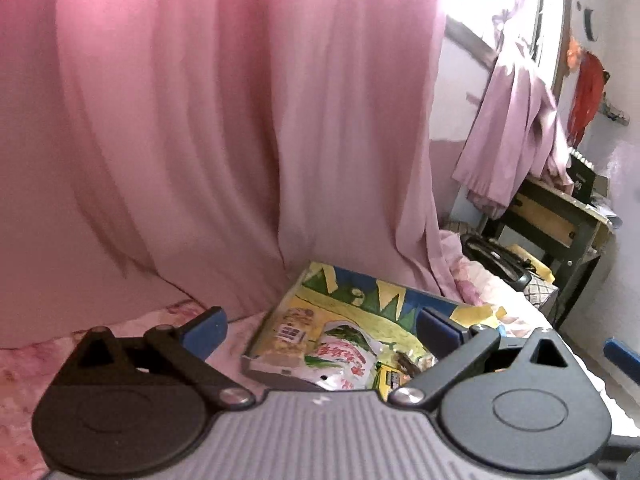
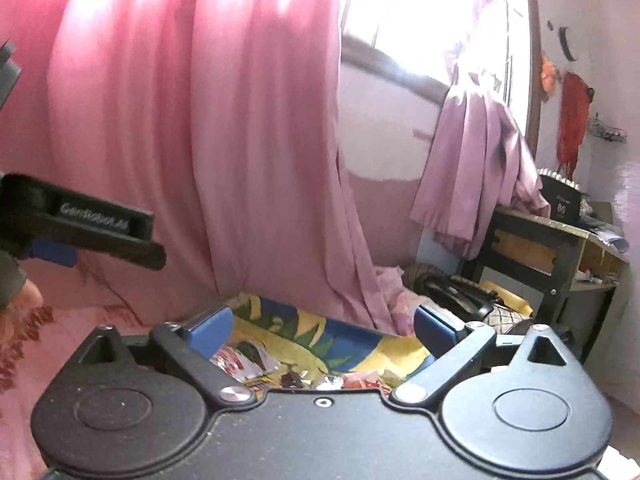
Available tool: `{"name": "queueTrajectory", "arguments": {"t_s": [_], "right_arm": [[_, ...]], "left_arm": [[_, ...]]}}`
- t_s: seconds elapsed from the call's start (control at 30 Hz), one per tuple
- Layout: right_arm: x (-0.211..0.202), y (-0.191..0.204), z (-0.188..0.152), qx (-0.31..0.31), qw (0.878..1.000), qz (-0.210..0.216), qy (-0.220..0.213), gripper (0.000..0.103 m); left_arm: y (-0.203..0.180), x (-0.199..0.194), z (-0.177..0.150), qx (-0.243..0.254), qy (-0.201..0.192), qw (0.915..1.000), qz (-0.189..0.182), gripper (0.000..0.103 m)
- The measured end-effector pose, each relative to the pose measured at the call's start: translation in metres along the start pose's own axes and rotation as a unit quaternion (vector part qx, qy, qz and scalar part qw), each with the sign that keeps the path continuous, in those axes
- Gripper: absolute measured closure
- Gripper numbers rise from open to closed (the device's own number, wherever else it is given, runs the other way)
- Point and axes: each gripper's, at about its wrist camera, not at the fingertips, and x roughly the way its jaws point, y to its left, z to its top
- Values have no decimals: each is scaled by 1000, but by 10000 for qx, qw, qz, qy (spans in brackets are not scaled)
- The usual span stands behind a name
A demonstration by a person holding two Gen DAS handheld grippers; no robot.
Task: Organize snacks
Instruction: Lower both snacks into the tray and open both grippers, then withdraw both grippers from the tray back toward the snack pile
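Observation:
A colourful tray (image 1: pixel 384 300) with yellow, green and blue print lies on the pink bedsheet and holds snack packets. In the left wrist view I see a white and green packet (image 1: pixel 344 356) and a beige bar with a barcode (image 1: pixel 288 336). My left gripper (image 1: pixel 320 330) is open and empty above the tray's near edge. In the right wrist view the tray (image 2: pixel 320 336) holds a red and white packet (image 2: pixel 244 360) and other wrappers, partly hidden. My right gripper (image 2: pixel 324 330) is open and empty over it. The left gripper's body (image 2: pixel 80 224) shows at the left.
A pink curtain (image 1: pixel 220 128) hangs right behind the tray. A dark wooden table (image 2: pixel 560 248) stands at the right with a black box on it. A black bag (image 1: pixel 496 264) lies beside the bed. Lilac cloth (image 2: pixel 476 168) hangs by the bright window.

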Motion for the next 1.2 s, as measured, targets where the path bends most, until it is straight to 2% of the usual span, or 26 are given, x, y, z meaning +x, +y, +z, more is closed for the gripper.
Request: {"name": "queueTrajectory", "arguments": {"t_s": [0.27, 0.53, 0.63, 0.73, 0.9, 1.03, 1.2], "right_arm": [[-61, 0, -1, 130, 9995, 215, -193, 1], [-106, -1, -11, 334, 9991, 242, -53, 1], [-115, -1, -15, 438, 9987, 254, 57, 1], [-120, 2, -20, 467, 9982, 276, 262, 1], [-121, 11, -31, 501, 9953, 393, 734, 1], [-116, 21, -41, 418, 9920, 489, 1089, 1], [-106, 31, -50, 281, 9872, 569, 1461, 1]], "left_arm": [[2, -71, -34, 437, -518, 9960, 582, 0], [-9, -110, -61, 847, -497, 9922, 769, 0], [-7, -120, -73, 857, -333, 9921, 855, 0], [-5, -124, -85, 875, 14, 9920, 906, 0], [0, -126, -96, 972, 439, 9856, 1313, 0], [9, -120, -101, 783, 794, 9836, 1416, 0], [20, -105, -106, 637, 1311, 9764, 1593, 0]]}}
